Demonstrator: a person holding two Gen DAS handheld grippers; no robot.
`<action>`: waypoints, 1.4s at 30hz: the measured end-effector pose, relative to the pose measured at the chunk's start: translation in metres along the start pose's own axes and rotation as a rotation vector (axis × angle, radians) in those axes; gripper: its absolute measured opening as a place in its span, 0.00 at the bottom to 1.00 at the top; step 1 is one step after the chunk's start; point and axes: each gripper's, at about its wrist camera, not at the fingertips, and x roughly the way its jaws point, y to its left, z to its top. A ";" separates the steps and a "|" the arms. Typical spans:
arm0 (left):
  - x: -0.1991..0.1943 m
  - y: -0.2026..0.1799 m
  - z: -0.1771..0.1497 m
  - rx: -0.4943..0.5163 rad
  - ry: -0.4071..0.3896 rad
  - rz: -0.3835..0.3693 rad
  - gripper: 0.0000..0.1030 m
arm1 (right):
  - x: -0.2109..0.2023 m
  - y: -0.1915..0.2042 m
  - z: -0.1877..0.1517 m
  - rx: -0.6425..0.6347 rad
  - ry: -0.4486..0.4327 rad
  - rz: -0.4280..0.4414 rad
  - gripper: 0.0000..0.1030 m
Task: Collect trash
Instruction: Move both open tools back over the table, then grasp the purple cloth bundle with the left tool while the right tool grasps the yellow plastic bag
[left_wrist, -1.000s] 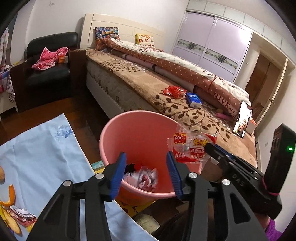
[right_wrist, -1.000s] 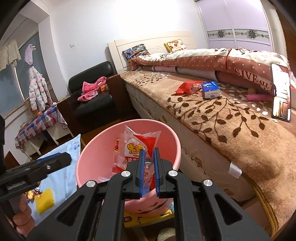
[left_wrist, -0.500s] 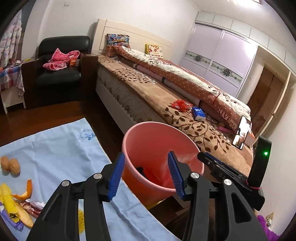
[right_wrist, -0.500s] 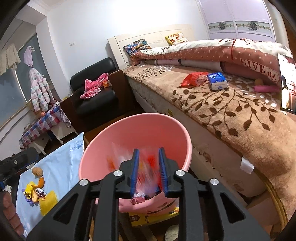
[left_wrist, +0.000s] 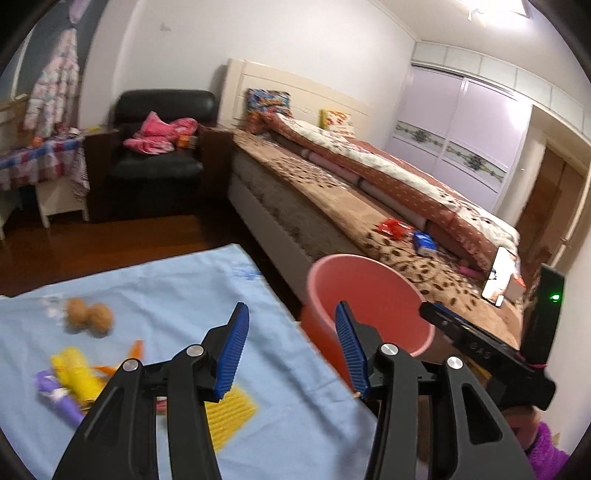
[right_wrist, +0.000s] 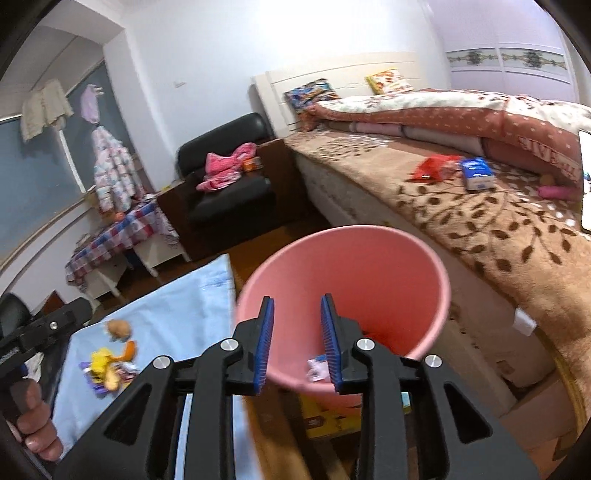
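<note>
A pink bucket stands beside the bed, with a bit of wrapper inside; it also shows in the left wrist view. My right gripper is open and empty over the bucket's near rim. My left gripper is open and empty above the light blue cloth. On the cloth lie two walnuts, a yellow wrapper, orange peel, a purple wrapper and a yellow sponge. The trash pile also shows in the right wrist view.
The bed lies right of the bucket, with a red packet, a blue tissue pack and a phone on it. A black armchair and a small table stand at the back.
My right gripper has opened and the snack wrapper has dropped into the bucket. My left gripper has swung left from the bucket toward the cloth.
</note>
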 end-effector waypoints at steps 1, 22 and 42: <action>-0.008 0.007 -0.002 -0.005 -0.007 0.016 0.47 | -0.001 0.007 -0.002 -0.006 0.003 0.016 0.26; -0.099 0.164 -0.097 -0.258 0.055 0.315 0.46 | 0.012 0.121 -0.062 -0.143 0.206 0.204 0.26; -0.027 0.204 -0.097 -0.505 0.143 0.265 0.26 | 0.031 0.170 -0.083 -0.257 0.297 0.362 0.26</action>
